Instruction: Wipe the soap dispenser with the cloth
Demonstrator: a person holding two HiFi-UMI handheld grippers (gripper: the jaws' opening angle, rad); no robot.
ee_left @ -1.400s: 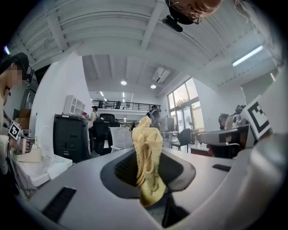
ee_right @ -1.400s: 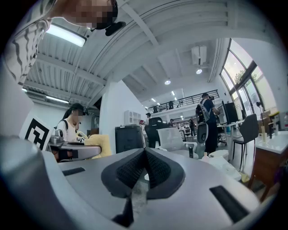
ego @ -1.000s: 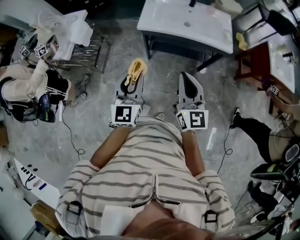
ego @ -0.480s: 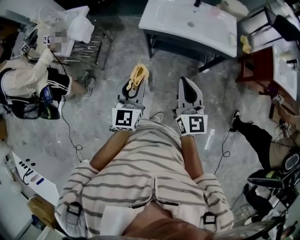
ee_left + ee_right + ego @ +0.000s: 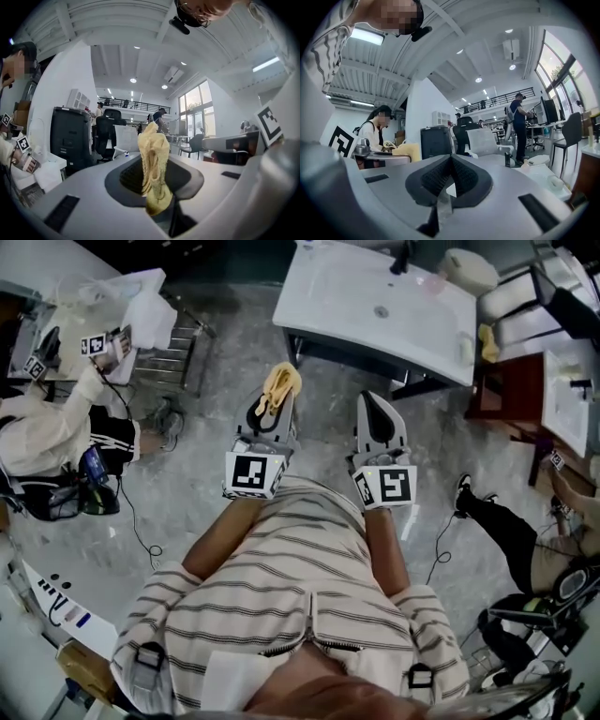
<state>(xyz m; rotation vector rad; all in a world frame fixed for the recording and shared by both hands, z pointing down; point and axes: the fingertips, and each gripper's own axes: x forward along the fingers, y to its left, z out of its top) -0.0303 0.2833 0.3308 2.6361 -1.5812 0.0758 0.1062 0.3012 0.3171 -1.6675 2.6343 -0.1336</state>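
The left claw [image 5: 270, 404] is clamped on the yellow cloth [image 5: 279, 382], which bunches out past its tips, just short of the white sink [image 5: 337, 310]. The right claw [image 5: 371, 404], beside it, is pinched together, holding nothing.

Open-plan lab-office under a high white ceiling. Mezzanine railing [image 5: 501, 99], tall windows [image 5: 562, 77], swivel chairs [image 5: 485, 140], monitors [image 5: 546, 112]. Concrete floor [image 5: 234, 357] with trailing cables [image 5: 131, 512]; washbasin [image 5: 323, 287] on metal frame [image 5: 300, 338] (out on open floor).
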